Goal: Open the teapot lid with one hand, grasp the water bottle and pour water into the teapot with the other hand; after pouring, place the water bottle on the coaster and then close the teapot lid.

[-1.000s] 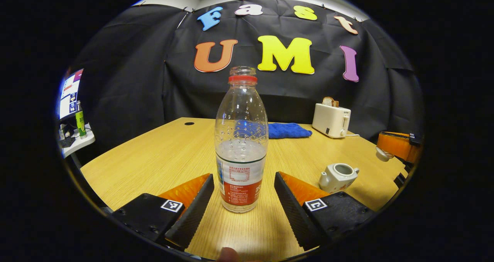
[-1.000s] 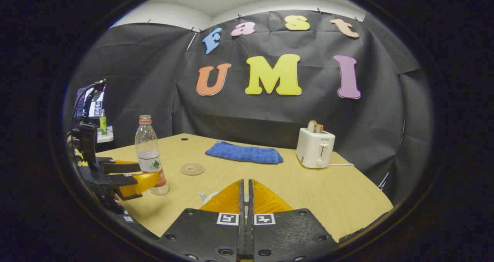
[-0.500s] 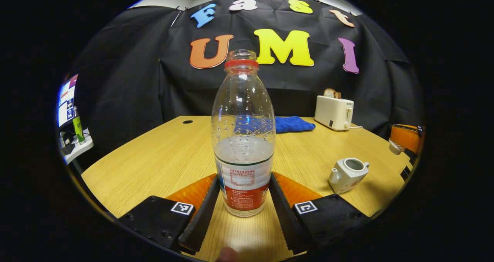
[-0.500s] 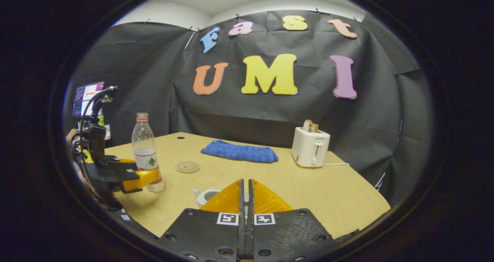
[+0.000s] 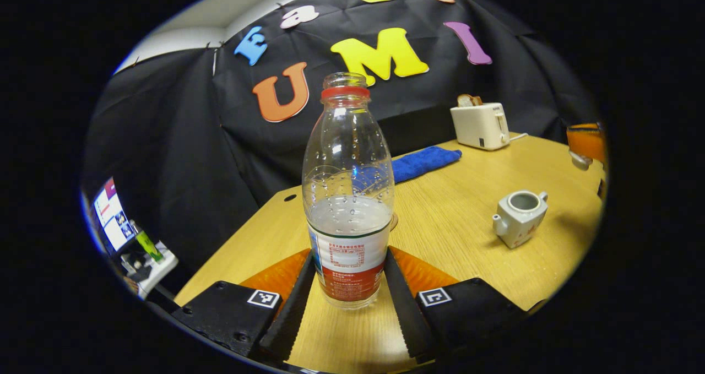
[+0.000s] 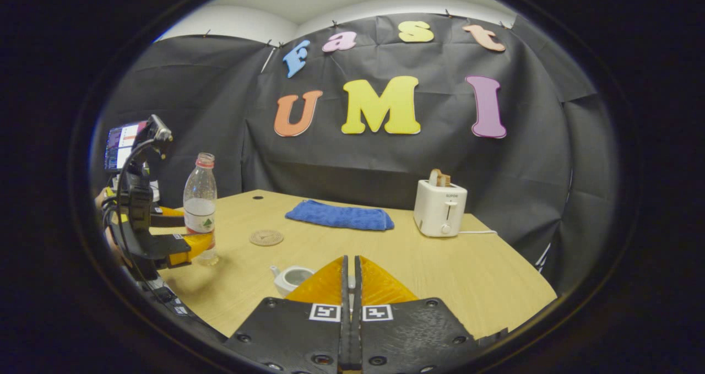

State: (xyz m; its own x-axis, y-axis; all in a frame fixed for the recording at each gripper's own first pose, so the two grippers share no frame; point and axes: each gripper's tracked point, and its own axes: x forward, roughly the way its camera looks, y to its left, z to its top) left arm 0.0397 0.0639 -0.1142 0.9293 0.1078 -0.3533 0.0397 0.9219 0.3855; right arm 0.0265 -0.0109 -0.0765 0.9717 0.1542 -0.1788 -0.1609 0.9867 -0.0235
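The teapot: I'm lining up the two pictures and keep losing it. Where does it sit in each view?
Left gripper view: the teapot stands on the table at right of centre, lid off, to the right of the bottle held in the left tool.
Right gripper view: the teapot sits low, left of centre, partly hidden behind the right tool.
Shared landmark: the toaster, beyond the teapot in both views.
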